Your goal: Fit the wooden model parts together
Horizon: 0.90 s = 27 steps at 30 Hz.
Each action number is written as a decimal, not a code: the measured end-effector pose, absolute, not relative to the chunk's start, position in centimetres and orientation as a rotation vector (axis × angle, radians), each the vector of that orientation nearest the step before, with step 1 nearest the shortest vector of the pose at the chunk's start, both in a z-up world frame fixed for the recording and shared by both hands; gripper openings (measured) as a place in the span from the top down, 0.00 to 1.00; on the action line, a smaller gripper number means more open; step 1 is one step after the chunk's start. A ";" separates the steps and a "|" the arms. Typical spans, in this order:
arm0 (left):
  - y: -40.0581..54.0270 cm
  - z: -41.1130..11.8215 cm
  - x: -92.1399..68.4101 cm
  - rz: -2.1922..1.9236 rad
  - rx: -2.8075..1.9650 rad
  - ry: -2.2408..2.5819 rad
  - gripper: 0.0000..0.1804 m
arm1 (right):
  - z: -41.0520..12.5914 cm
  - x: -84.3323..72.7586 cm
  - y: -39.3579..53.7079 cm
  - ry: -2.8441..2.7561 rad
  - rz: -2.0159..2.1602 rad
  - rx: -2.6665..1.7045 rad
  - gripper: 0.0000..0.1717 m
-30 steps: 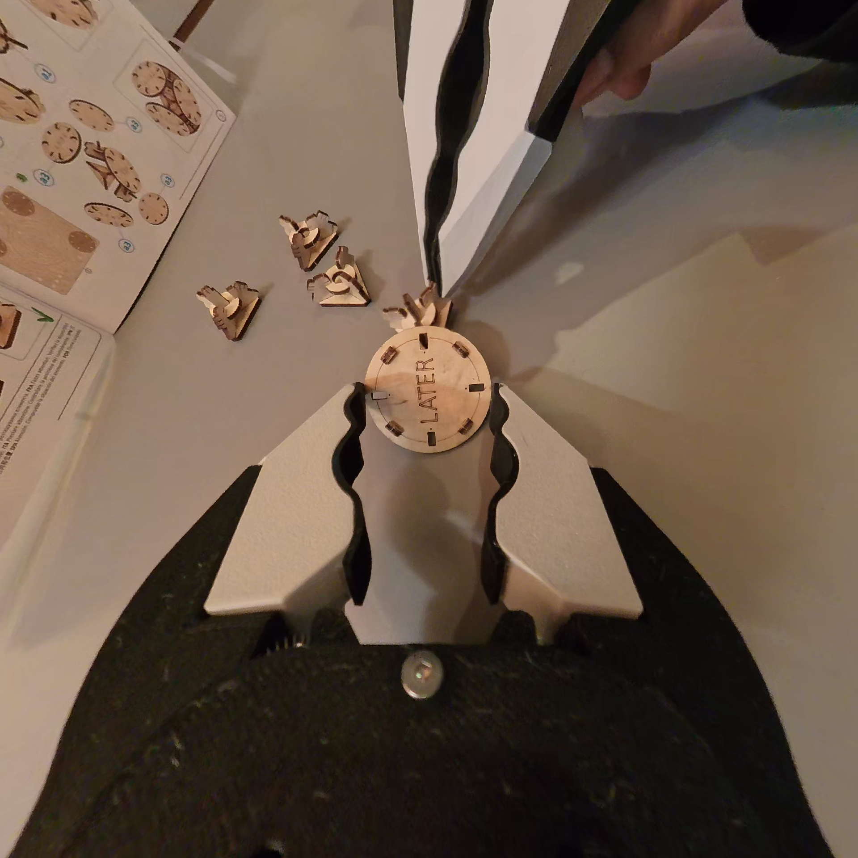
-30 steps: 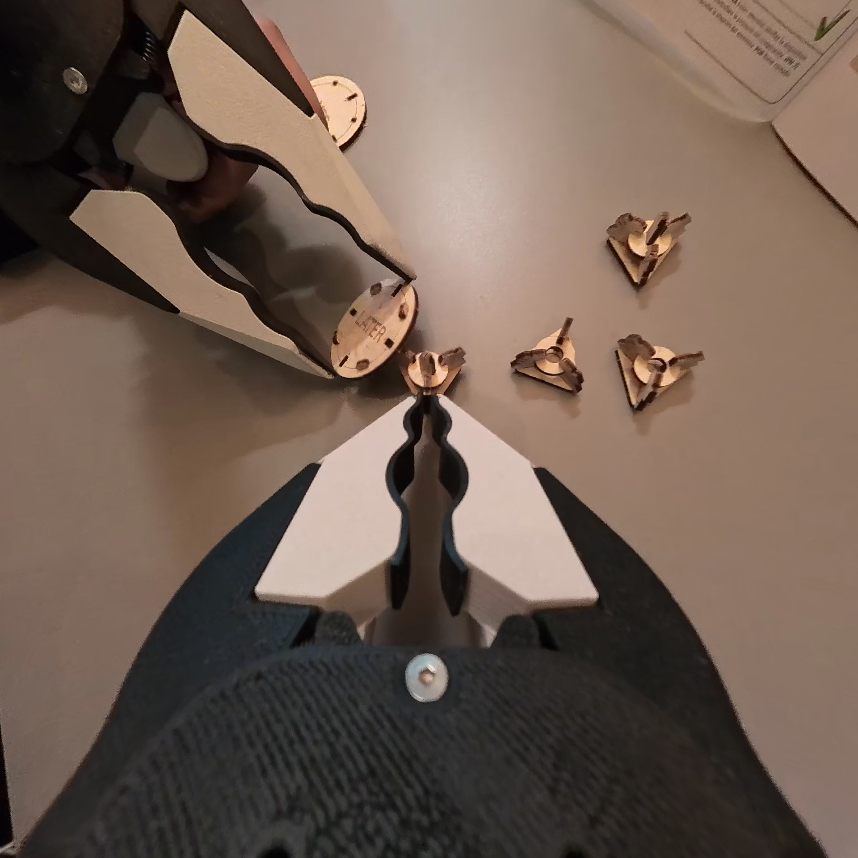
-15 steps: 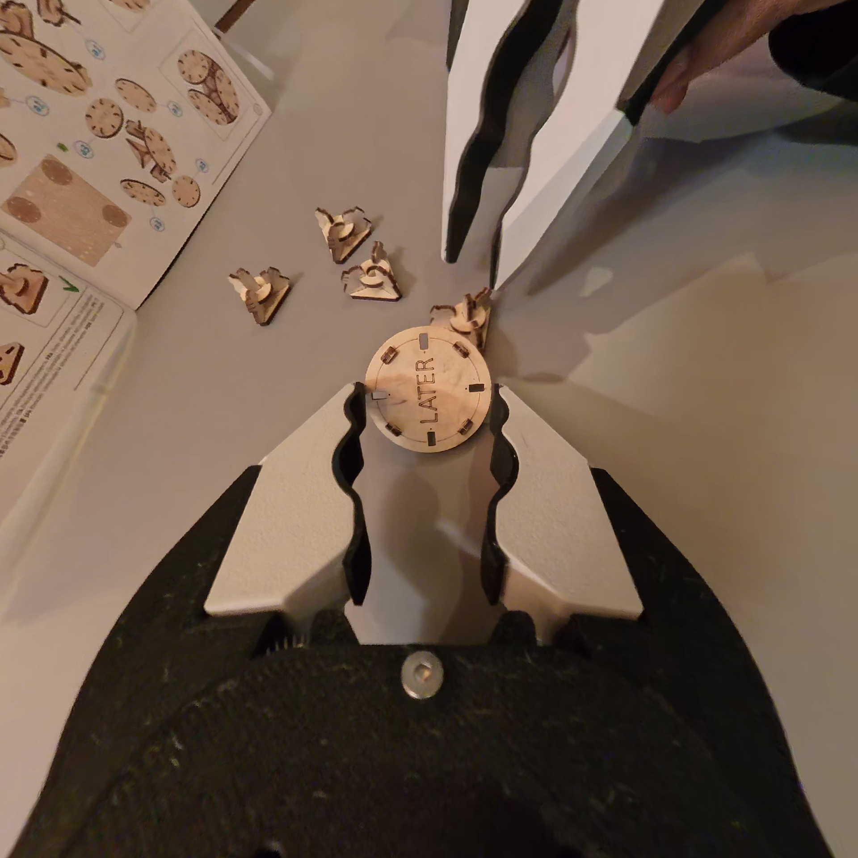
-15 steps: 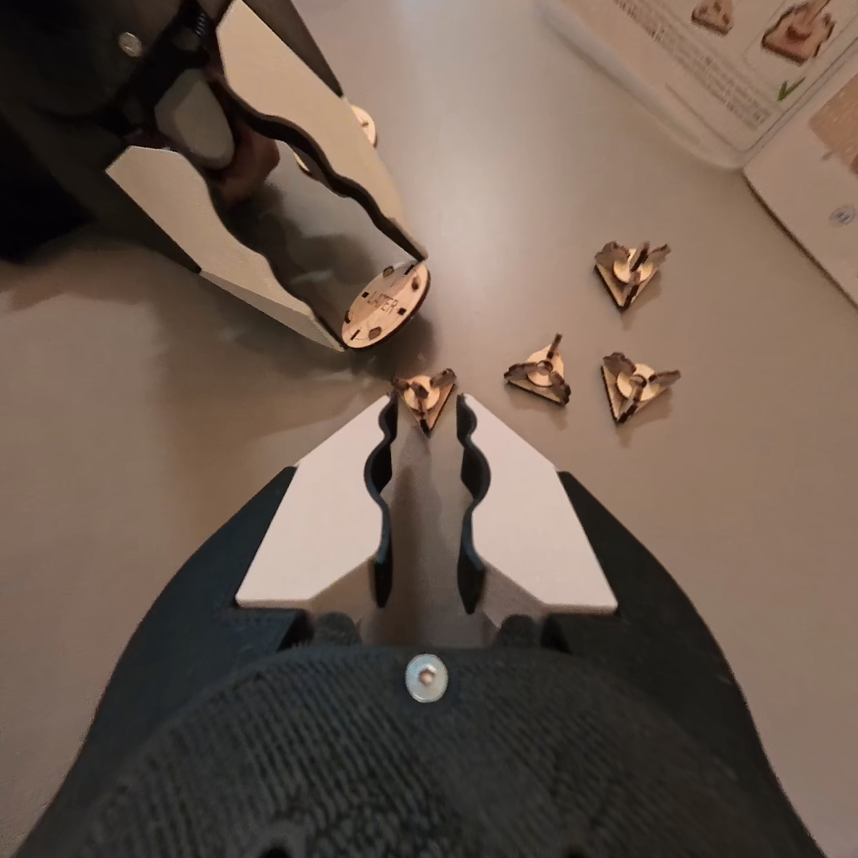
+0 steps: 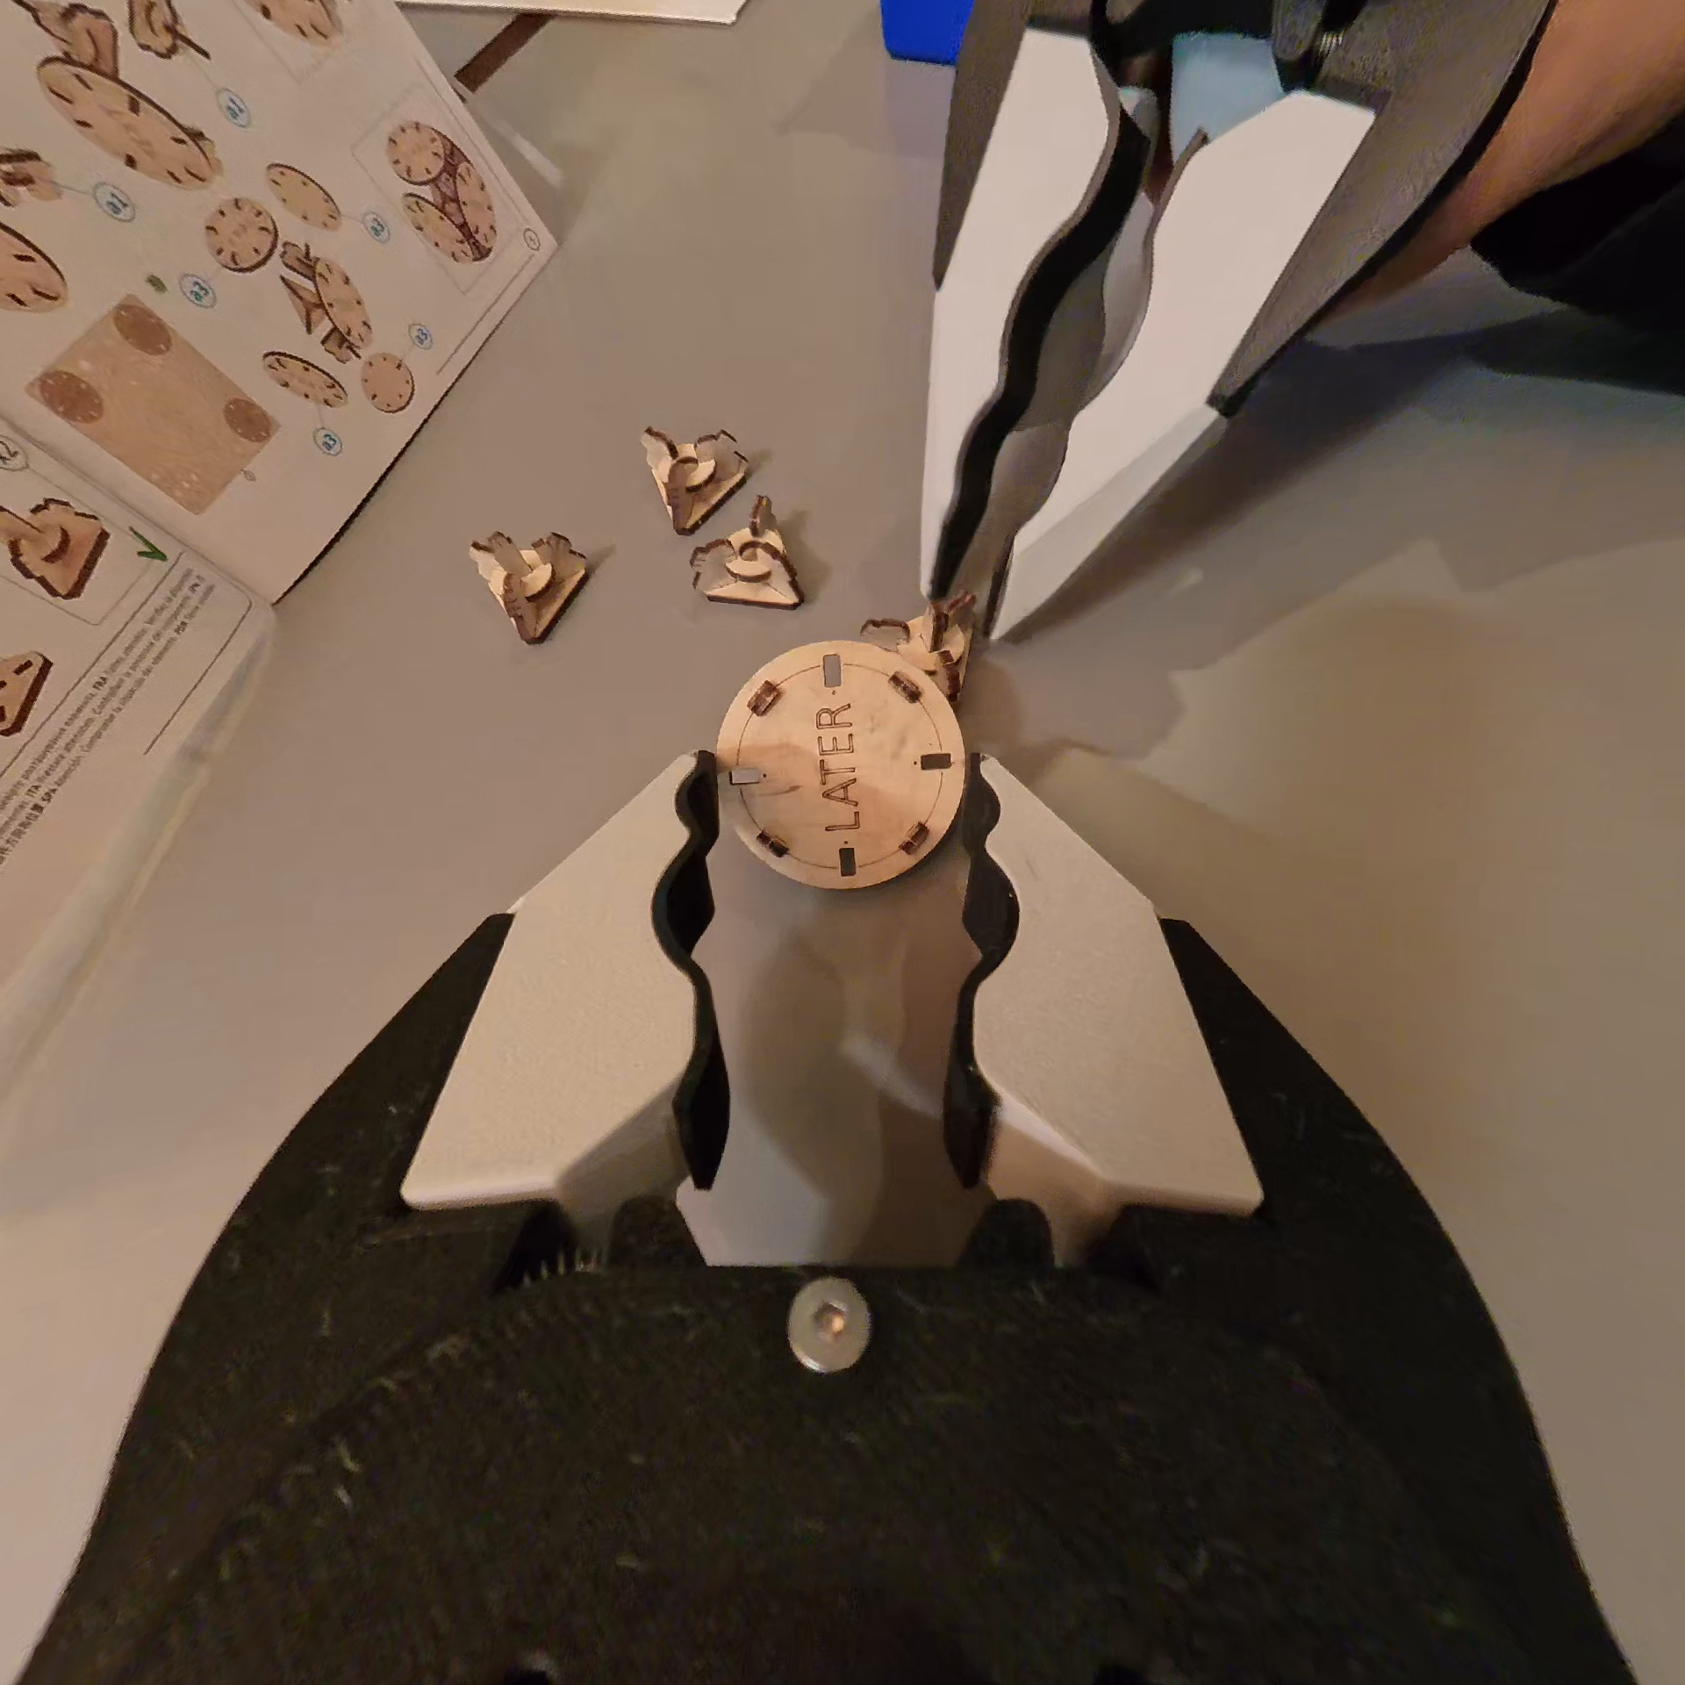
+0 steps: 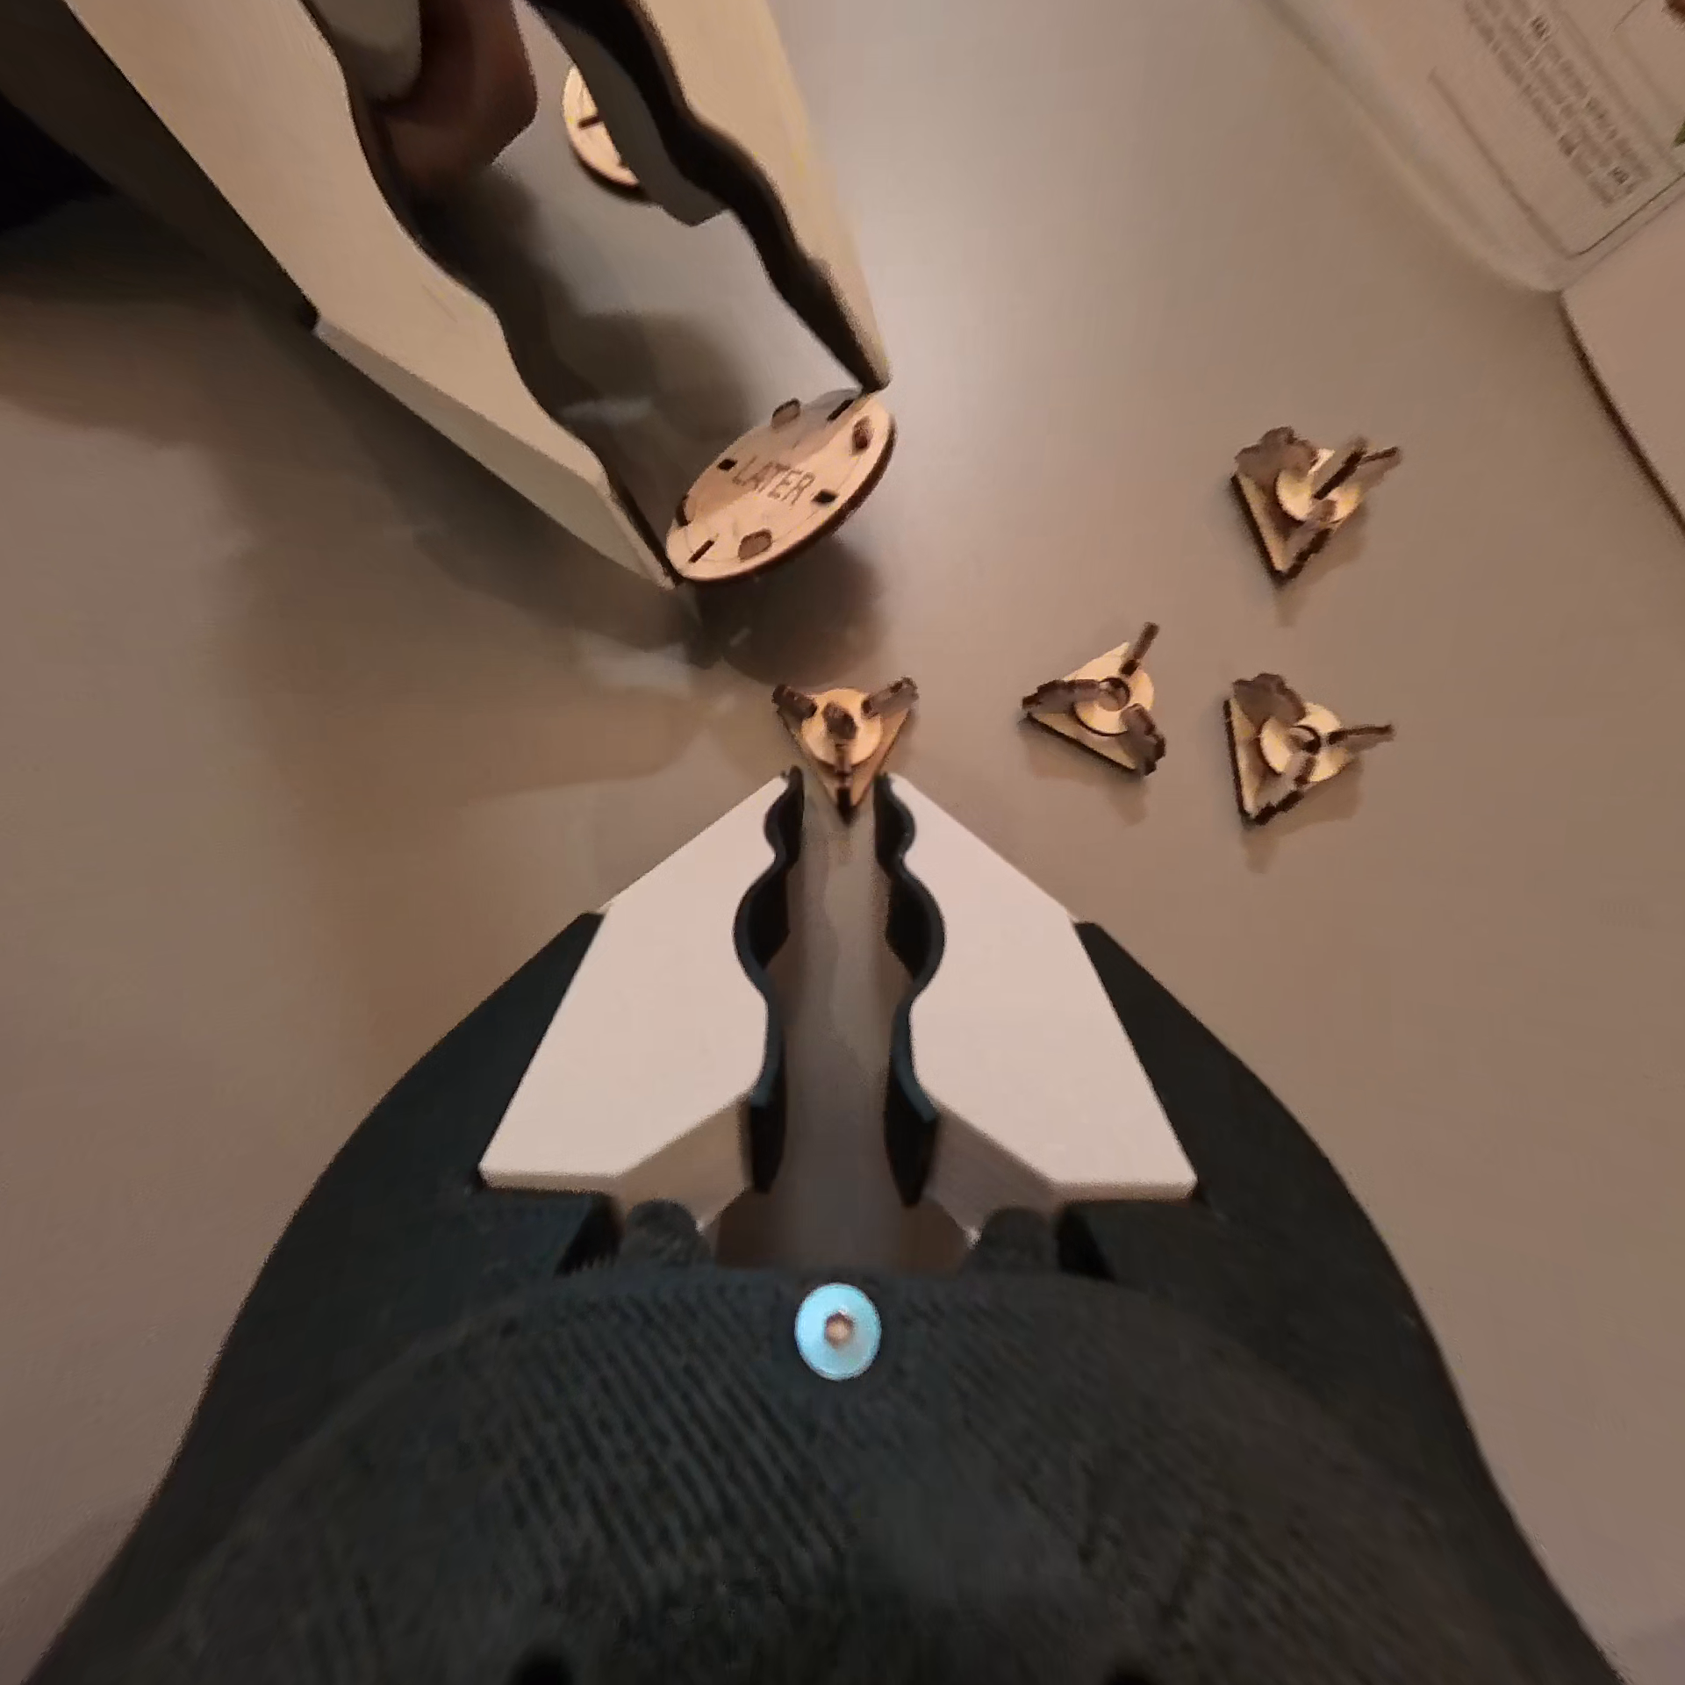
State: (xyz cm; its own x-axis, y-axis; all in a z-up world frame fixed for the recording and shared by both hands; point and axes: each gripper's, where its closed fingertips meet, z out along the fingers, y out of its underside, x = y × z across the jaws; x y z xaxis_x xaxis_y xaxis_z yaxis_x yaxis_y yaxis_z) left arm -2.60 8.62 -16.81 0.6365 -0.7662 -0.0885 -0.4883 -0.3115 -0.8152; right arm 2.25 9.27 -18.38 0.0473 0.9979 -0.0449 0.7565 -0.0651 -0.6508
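My left gripper (image 5: 839,775) is shut on a round wooden disc (image 5: 839,761) with slots around its rim, one pad on each side of its edge. The right wrist view shows that disc (image 6: 780,497) held tilted above the grey table (image 6: 273,729). My right gripper (image 6: 839,793) has its jaws narrowly apart around the near corner of a small triangular wooden piece (image 6: 843,734) with pegs, which lies on the table. A sliver of gap shows beside the left pad. In the left wrist view this piece (image 5: 921,638) sits just behind the disc, under the right gripper's tips (image 5: 971,606).
Three more triangular pieces (image 6: 1099,707) (image 6: 1295,743) (image 6: 1299,497) lie to the right of my right gripper. An open instruction booklet (image 5: 182,273) lies at the left of the left wrist view. A second wooden disc (image 6: 593,137) lies behind the left gripper. A hand (image 5: 1550,137) holds the right gripper. My right fingertips sit around 6 cm from my left ones.
My right gripper was shut with its tips at the triangular piece, then opened, and has now narrowed around its corner. My left gripper has kept the disc and lifted it away from that piece.
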 end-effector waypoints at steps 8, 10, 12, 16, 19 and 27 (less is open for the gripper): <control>8.8 -16.6 -2.8 -0.427 -1.981 0.953 0.70 | -16.4 2.0 9.4 -1.752 0.606 -1.752 0.90; 8.8 -16.5 -2.8 -0.433 -1.980 0.948 0.70 | -16.4 2.0 9.4 -1.763 0.552 -1.726 0.92; 8.8 -16.5 -2.9 -0.435 -1.980 0.947 0.70 | -17.0 1.9 9.0 -1.793 0.543 -1.739 0.92; 8.8 -16.6 -2.8 -0.422 -1.978 0.960 0.70 | -17.4 1.6 7.9 -1.834 0.623 -1.743 0.94; 8.7 -16.7 -2.7 -0.408 -1.976 0.974 0.70 | -16.4 1.3 7.5 -1.802 0.735 -1.730 0.94; 8.7 -16.7 -2.7 -0.400 -1.974 0.979 0.70 | -15.8 1.2 9.0 -1.732 0.686 -1.657 0.92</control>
